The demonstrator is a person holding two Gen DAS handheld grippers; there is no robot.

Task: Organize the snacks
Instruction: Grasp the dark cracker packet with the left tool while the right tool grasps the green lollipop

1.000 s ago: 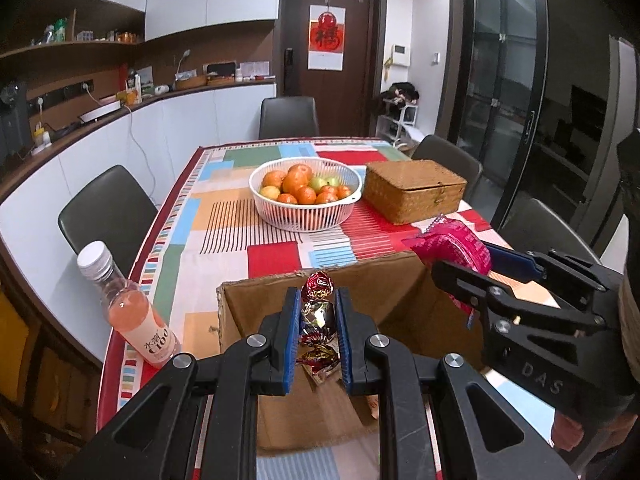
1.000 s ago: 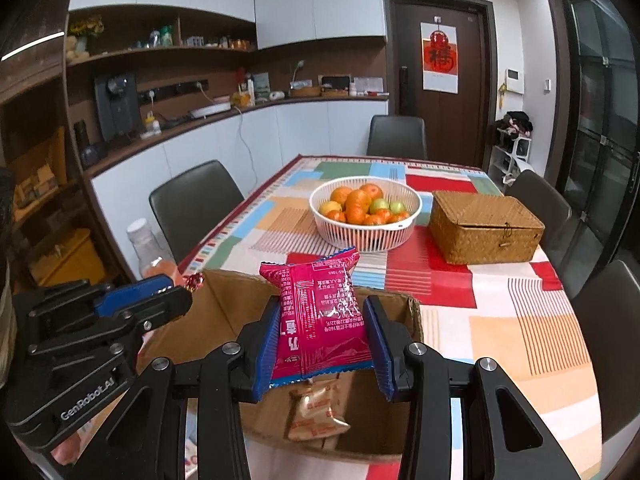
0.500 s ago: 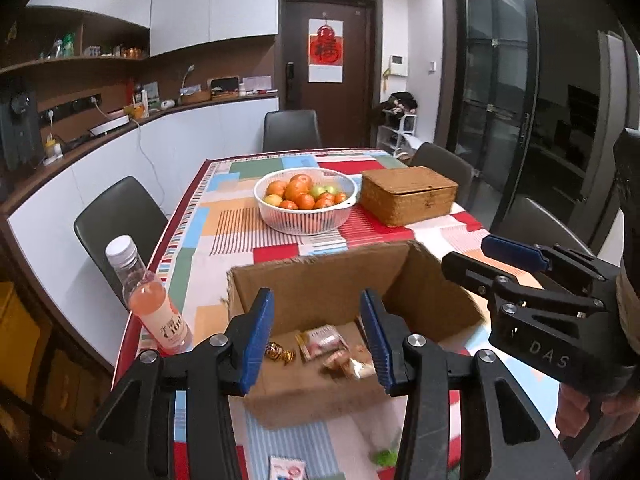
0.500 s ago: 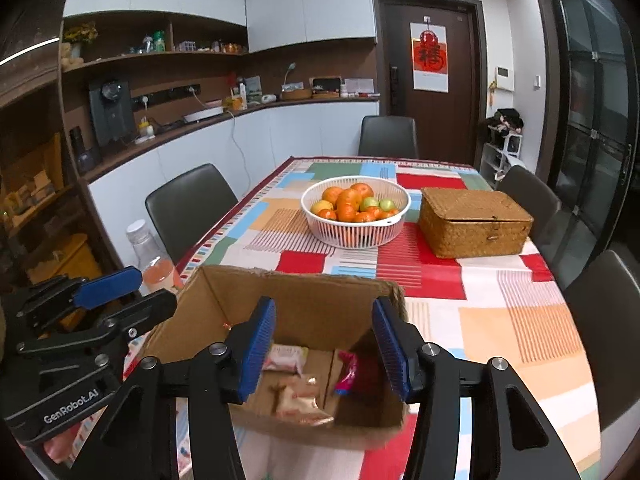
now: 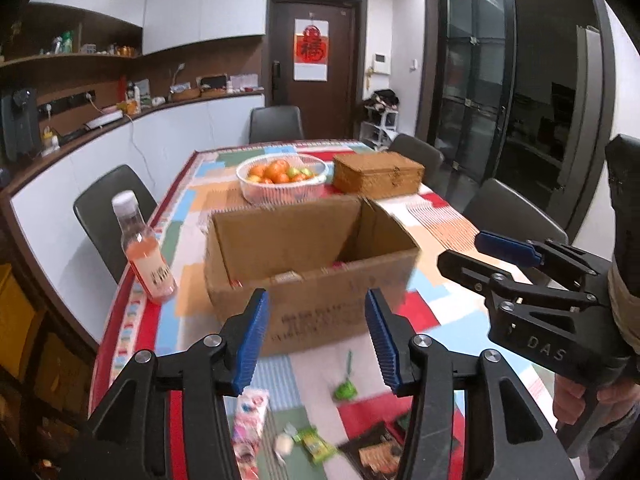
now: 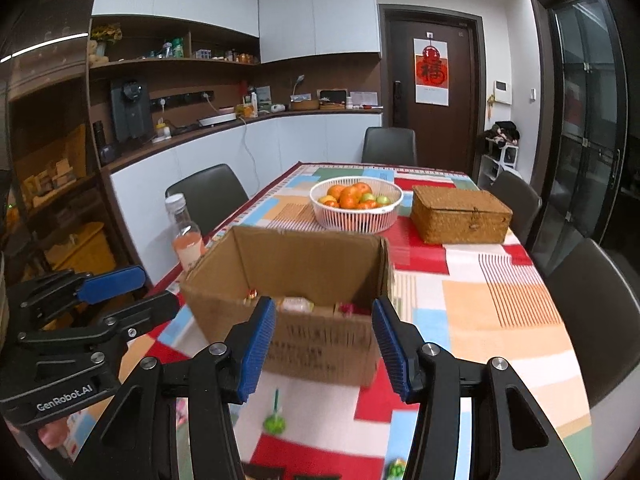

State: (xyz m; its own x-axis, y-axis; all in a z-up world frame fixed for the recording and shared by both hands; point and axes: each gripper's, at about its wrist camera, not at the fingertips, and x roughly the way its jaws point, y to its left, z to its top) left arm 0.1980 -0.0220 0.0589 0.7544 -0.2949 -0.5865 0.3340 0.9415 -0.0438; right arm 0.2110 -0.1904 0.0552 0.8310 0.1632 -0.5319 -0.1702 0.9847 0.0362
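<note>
The left gripper [image 5: 316,340] hangs with its blue-padded jaws spread wide and nothing between them, just in front of the open brown cardboard box [image 5: 312,256] on the colourful patchwork tablecloth [image 6: 500,312]. The right gripper [image 6: 324,348] is likewise wide apart and empty, close beside it. A few wrapped snacks [image 6: 296,304] lie inside the box, too blurred to name. A small green wrapped sweet [image 5: 346,390] and a pink packet [image 5: 250,412] lie loose on the cloth near the box's front. A pink drink bottle [image 5: 144,252] stands left of it.
</note>
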